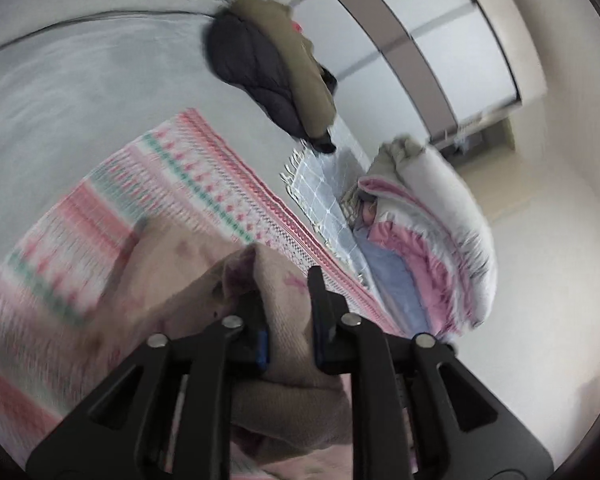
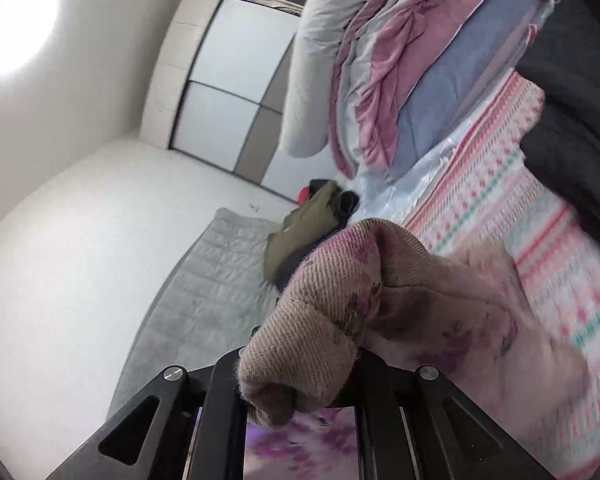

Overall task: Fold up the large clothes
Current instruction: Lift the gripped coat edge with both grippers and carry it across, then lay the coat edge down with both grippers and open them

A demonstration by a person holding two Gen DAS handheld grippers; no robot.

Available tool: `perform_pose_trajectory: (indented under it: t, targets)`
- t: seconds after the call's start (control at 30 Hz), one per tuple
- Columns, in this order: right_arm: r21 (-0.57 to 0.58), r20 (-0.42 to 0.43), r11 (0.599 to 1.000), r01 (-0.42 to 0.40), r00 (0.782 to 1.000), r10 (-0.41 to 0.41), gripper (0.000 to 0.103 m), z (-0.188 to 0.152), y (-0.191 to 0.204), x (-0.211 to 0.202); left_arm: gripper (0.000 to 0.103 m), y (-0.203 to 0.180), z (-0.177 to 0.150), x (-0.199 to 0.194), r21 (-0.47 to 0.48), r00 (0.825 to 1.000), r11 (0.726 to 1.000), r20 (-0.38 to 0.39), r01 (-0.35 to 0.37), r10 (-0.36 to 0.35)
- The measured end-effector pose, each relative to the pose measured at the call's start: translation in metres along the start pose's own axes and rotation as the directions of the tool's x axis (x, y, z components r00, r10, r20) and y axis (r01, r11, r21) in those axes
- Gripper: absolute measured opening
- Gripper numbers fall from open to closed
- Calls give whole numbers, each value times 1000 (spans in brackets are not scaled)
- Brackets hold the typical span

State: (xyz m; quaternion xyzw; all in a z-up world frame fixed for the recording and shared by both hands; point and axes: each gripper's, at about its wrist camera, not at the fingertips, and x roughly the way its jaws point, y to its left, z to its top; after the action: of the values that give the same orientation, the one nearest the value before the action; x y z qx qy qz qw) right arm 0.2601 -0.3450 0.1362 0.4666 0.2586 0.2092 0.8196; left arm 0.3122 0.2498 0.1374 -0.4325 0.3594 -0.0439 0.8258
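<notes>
A pinkish-beige knitted garment with purple flower print hangs bunched over a pink, white and green patterned blanket. In the left wrist view my left gripper has a thick fold of this garment filling the gap between its fingers, touching both. In the right wrist view another bunch of the garment drapes over my right gripper and hides the fingertips; the jaws look shut on it. The garment trails to the right over the patterned blanket.
An olive and dark jacket pile lies beyond the blanket. A folded white, pink and blue duvet stack and a fringed checked cloth sit alongside. A grey quilt and a wardrobe are behind.
</notes>
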Motion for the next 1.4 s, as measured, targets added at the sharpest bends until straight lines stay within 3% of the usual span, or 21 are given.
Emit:
perform_pose_trajectory:
  t: [0.07,0.13,0.2,0.23,0.33,0.4,0.47,0.57,0.63,0.77,0.83,0.87,0.93,0.97,1.0,1.07,1.13,1.17,1.23,1.27,1.4]
  targets:
    - [52,-18,996,77,997,-76,17,32,-25,58,41,10,34,82,37,992,999,-123,-17,21]
    - [100,-114,975,200,975,-188,22,50,-69,119,43,46,44,137,-67,968,988,-218,-139,121]
    - [167,-282,893,419,888,-364,26,52,-125,164,44,91,44,169,-189,932,947,-305,-261,196]
    - [200,-330,857,475,856,-397,26,49,-148,173,44,98,45,171,-203,936,947,-301,-247,180]
    - [234,-322,887,398,893,-316,45,54,-170,168,44,109,48,155,-170,966,973,-231,-157,115]
    - [235,-296,922,308,926,-234,83,65,-164,153,44,113,54,131,-168,983,978,-159,-121,94]
    - [199,-230,941,275,946,-229,88,74,-152,134,45,114,61,108,-181,993,981,-101,-74,57]
    - [-70,-145,932,355,921,-361,89,81,-122,119,57,110,63,96,-92,995,991,-51,-96,91]
    - [-228,-165,886,403,881,-443,89,74,-116,132,58,103,50,116,31,982,988,-111,-153,156]
    - [-426,-211,780,459,787,-579,89,50,-129,171,60,100,26,167,128,950,975,-237,-179,205]
    - [-491,-208,746,450,771,-602,88,38,-134,180,63,91,16,182,213,934,949,-225,-232,279]
    - [-516,-207,735,440,769,-605,82,33,-134,185,65,83,10,191,294,925,920,-200,-259,324]
    - [-550,-200,716,430,765,-613,53,32,-134,198,65,70,2,201,397,913,869,-150,-296,380]
    - [-553,-192,706,442,757,-625,33,32,-134,200,44,64,-2,204,432,910,844,-112,-316,398]
    - [-556,-183,701,447,757,-627,23,32,-134,199,20,61,-3,205,456,902,823,-94,-338,422]
    - [-579,-148,686,442,770,-621,18,29,-127,199,15,59,-6,202,480,895,797,-53,-366,443]
    - [-602,-80,656,455,783,-616,14,27,-115,196,13,52,-3,182,458,901,789,66,-410,430]
    - [-601,-38,653,461,799,-599,13,29,-105,189,12,49,0,170,429,904,799,123,-421,410]
    - [-599,46,647,472,827,-561,12,35,-80,175,12,42,17,135,330,937,880,185,-343,296]
    - [-597,84,650,470,842,-532,12,39,-64,169,12,38,25,127,289,939,899,201,-329,279]
    - [-586,206,644,491,860,-468,12,59,-24,163,12,19,34,131,293,896,862,295,-415,331]
